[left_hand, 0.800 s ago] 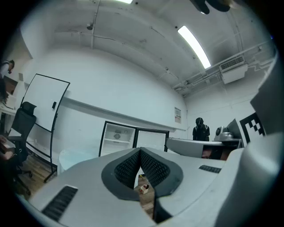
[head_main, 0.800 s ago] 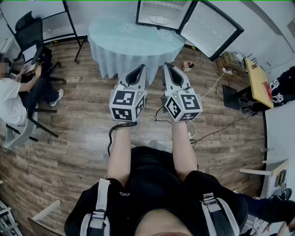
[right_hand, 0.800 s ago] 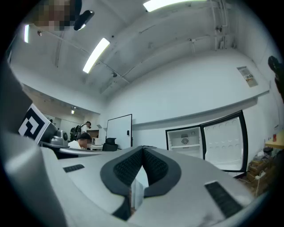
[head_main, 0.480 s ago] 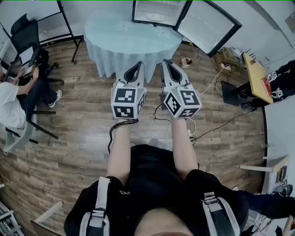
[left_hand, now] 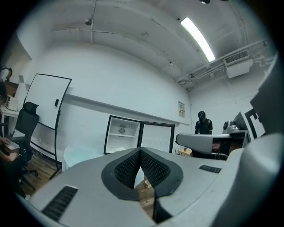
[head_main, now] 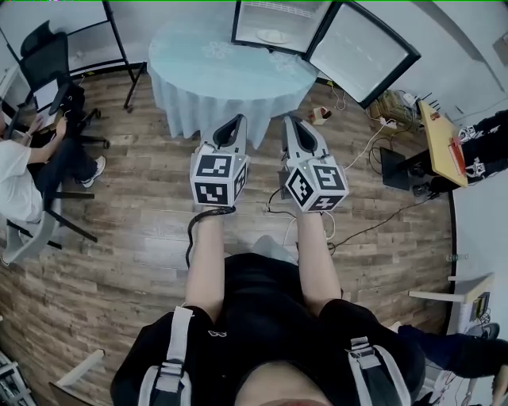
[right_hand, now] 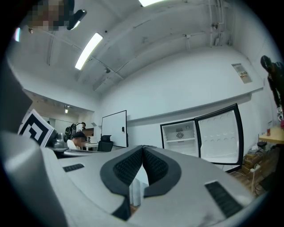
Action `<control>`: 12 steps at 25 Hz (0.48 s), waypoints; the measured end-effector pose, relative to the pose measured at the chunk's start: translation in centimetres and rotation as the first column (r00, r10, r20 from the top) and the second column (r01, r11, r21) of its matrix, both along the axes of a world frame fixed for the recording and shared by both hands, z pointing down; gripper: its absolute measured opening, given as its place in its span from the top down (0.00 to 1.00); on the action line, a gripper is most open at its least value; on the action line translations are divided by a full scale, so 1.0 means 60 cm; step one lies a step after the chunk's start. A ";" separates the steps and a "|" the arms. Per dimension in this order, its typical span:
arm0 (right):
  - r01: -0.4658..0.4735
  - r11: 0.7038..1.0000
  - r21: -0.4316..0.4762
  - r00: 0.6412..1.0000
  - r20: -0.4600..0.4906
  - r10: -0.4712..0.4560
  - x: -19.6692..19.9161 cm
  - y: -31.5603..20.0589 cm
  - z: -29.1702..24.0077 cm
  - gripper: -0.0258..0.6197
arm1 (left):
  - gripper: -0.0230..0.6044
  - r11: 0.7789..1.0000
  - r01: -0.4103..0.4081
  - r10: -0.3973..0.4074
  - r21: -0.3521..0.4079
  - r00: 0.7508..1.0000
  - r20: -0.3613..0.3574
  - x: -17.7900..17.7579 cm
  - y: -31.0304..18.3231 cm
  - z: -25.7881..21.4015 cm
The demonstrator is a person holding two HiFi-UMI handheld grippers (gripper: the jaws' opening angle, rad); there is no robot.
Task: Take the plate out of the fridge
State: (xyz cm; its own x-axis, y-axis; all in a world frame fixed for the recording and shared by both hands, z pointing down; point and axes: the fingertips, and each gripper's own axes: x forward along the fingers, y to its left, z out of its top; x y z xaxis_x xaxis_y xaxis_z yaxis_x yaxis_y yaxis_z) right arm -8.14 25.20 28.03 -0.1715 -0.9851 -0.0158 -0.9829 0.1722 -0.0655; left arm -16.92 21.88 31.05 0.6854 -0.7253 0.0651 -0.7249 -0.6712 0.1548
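The fridge (head_main: 279, 22) stands open at the far side of the room, its door (head_main: 363, 52) swung out to the right. A white plate (head_main: 274, 36) lies on a shelf inside. In front of the fridge is a round table (head_main: 230, 75) with a pale blue cloth. My left gripper (head_main: 238, 120) and right gripper (head_main: 290, 119) are held side by side over the wooden floor, short of the table and pointing level toward it. Both are shut and empty. The left gripper view shows the fridge (left_hand: 122, 133) beyond its closed jaws, and so does the right gripper view (right_hand: 179, 138).
A person sits on a chair (head_main: 24, 170) at the left near an office chair (head_main: 48, 55) and a whiteboard stand (head_main: 119, 36). Cables (head_main: 357, 230) run across the floor to the right. A yellow desk (head_main: 443, 141) and another person (head_main: 484, 147) are at the right edge.
The head view has shifted slightly, so the fridge and table sit a little differently in frame. Both grippers stay shut, side by side, short of the table.
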 end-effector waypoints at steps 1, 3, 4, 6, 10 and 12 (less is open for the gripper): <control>-0.003 1.000 -0.005 1.000 -0.009 0.003 0.000 0.001 0.001 0.95 | 0.97 1.000 -0.004 0.004 -0.003 1.000 -0.006 0.001 -0.001 0.000; -0.026 0.999 -0.018 0.999 -0.026 0.026 0.009 0.003 0.006 0.95 | 0.97 1.000 -0.021 0.021 -0.008 1.000 -0.017 0.009 -0.001 0.000; -0.045 0.999 -0.025 0.998 -0.032 0.044 0.019 0.004 0.008 0.95 | 0.97 0.999 -0.035 0.035 -0.010 0.999 -0.023 0.016 -0.001 0.001; -0.077 0.996 -0.037 0.997 -0.032 0.076 0.037 0.002 0.013 0.95 | 0.97 0.998 -0.062 0.062 -0.015 0.998 -0.030 0.030 -0.004 0.003; -0.099 0.994 -0.051 0.995 -0.024 0.098 0.057 -0.008 0.020 0.95 | 0.97 0.995 -0.092 0.091 -0.038 0.995 -0.033 0.049 -0.015 0.013; -0.098 0.994 -0.054 0.995 -0.018 0.097 0.064 -0.018 0.022 0.95 | 0.97 0.994 -0.099 0.098 -0.050 0.995 -0.024 0.057 -0.017 0.023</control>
State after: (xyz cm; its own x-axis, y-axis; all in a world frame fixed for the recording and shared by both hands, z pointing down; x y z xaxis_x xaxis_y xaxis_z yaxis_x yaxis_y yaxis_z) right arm -4.30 24.13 29.34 -0.0742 -0.9964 0.0402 -0.9958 0.0719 -0.0569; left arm -13.48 20.85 32.42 0.7550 -0.6502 0.0852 -0.6518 -0.7300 0.2057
